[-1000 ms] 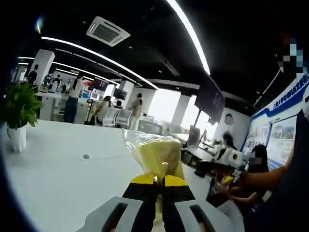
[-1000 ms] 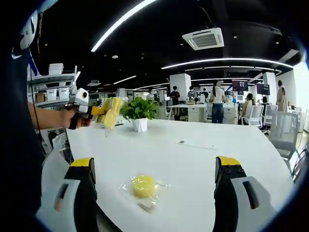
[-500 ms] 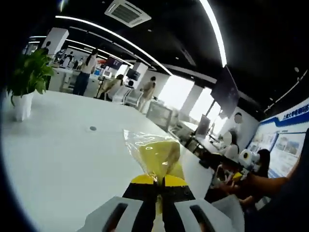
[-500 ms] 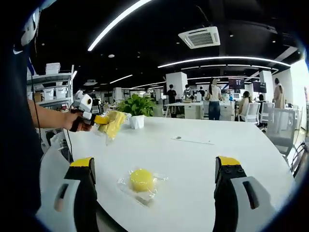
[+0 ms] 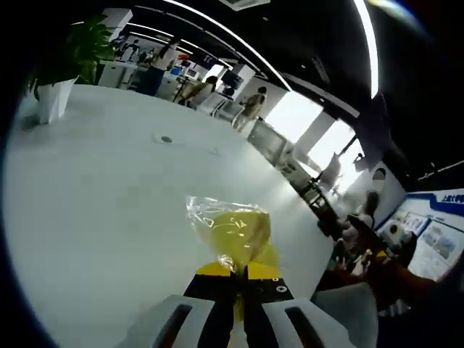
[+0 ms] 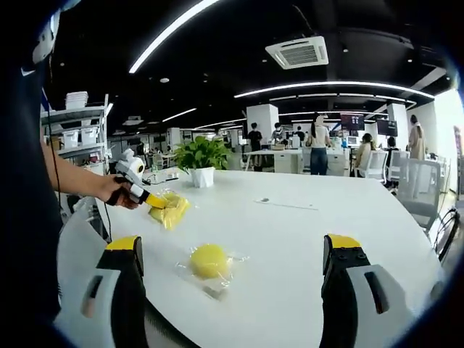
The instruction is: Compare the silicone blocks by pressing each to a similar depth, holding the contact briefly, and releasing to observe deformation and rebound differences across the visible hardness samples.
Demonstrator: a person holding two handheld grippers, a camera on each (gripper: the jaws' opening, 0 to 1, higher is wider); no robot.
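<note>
While the right gripper [image 6: 230,279] is held wide open over the near edge of the white table [image 6: 304,239], nothing is being pressed yet. Just ahead of its spread jaws, slightly left of their midline, a round yellow silicone block in a clear bag [image 6: 209,261] is seen lying flat on the tabletop, untouched.

Further out and off to the left, the left gripper [image 6: 154,202] is seen gripped in a hand [image 6: 119,191], its jaws clamped on the plastic of a second bagged yellow block [image 6: 171,209]. In the left gripper view the closed tongs [image 5: 233,274] are pinched on the neck of that bag [image 5: 233,230], with the block sticking out past the tips.

What has changed: a second ago that bag was carried up in the air at about plant height, and it has since been brought down so it now sits at or just above the table surface. Contact can't be confirmed. Presumably the second sample is being laid down beside the first, so the actual press-and-release comparison hasn't started.

Beyond both samples, a potted plant [image 6: 201,161] is parked at the far side of the table, and people are seen at desks well behind.
</note>
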